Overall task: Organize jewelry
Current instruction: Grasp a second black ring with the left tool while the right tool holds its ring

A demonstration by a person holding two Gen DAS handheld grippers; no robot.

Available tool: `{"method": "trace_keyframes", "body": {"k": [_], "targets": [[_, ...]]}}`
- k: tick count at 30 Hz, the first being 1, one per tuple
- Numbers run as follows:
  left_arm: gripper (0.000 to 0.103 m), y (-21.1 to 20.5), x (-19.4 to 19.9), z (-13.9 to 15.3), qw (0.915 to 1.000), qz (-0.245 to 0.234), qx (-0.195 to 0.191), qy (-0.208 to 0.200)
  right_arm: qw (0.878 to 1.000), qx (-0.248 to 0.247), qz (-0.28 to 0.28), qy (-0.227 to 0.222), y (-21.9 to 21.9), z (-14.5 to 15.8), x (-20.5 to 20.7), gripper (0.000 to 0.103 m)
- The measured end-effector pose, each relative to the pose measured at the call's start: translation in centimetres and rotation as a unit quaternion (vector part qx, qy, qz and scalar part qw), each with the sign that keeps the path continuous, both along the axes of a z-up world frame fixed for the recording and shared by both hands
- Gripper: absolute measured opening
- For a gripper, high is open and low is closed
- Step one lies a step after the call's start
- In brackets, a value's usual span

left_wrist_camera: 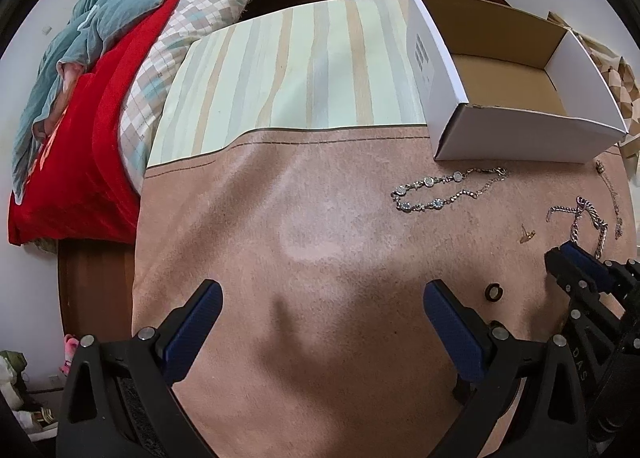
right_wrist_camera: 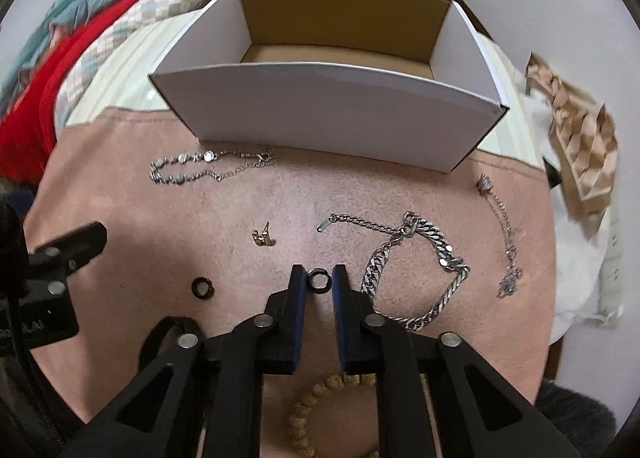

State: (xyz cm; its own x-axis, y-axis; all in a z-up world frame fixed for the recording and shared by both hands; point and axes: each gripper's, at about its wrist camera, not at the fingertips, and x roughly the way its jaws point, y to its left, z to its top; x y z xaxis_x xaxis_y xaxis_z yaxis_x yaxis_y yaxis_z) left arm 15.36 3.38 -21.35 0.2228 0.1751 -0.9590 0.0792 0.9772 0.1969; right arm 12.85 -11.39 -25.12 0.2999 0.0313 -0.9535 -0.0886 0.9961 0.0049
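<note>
My right gripper (right_wrist_camera: pixel 319 278) is shut on a small black ring (right_wrist_camera: pixel 319 281), just above the pink mat. A second black ring (right_wrist_camera: pixel 203 287) lies to its left and shows in the left wrist view (left_wrist_camera: pixel 493 292). A gold earring (right_wrist_camera: pixel 263 237), a silver stone bracelet (right_wrist_camera: pixel 208 167), a heavy silver chain bracelet (right_wrist_camera: pixel 420 258) and a thin chain (right_wrist_camera: pixel 502 230) lie on the mat. An open white box (right_wrist_camera: pixel 332 105) stands behind them, empty. My left gripper (left_wrist_camera: pixel 322 308) is open and empty over bare mat. The right gripper (left_wrist_camera: pixel 576 258) shows at the left view's right edge.
A beaded bracelet (right_wrist_camera: pixel 320 398) lies under my right gripper. The pink mat (left_wrist_camera: pixel 304 217) covers a striped table (left_wrist_camera: pixel 300 65). A bed with red and teal covers (left_wrist_camera: pixel 80 97) is on the left. Crumpled brown paper (right_wrist_camera: pixel 580 145) lies at the right.
</note>
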Motion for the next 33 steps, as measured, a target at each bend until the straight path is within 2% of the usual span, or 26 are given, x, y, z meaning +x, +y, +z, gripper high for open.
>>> {"method": "trace_keyframes", "body": {"k": [4, 9, 11, 13, 15, 23, 33], "targets": [[0.102, -0.5, -0.2, 0.1, 0.9999, -0.008, -0.010, 0.005, 0.999, 0.030, -0.036, -0.003, -1.8, 0.6, -0.3, 0.013], [0.101, -2.5, 0.0, -0.4, 0.9970, -0.036, -0.059, 0.034, 0.995, 0.055, -0.075, -0.023, -4.6, 2.7, -0.7, 0.013], [0.087, -3.4, 0.2, -0.7, 0.9951, -0.048, -0.072, 0.047, 0.994, 0.056, -0.086, -0.031, -5.4, 3.5, -0.9, 0.013], [0.061, -4.4, 0.4, -1.3, 0.9928, -0.062, -0.080, 0.064, 0.993, 0.057, -0.094, -0.035, -6.2, 3.9, -0.9, 0.013], [0.055, -5.3, 0.4, -1.8, 0.9908, -0.075, -0.082, 0.077, 0.992, 0.058, -0.102, -0.037, -6.7, 4.1, -1.0, 0.013], [0.055, -8.1, 0.0, -3.0, 0.9863, -0.108, -0.079, 0.097, 0.989, 0.062, -0.130, -0.036, -8.5, 3.6, -1.4, 0.013], [0.055, -10.4, -1.1, -4.0, 0.9847, -0.126, -0.071, 0.097, 0.987, 0.062, -0.140, -0.038, -9.2, 3.7, -1.4, 0.013]]}}
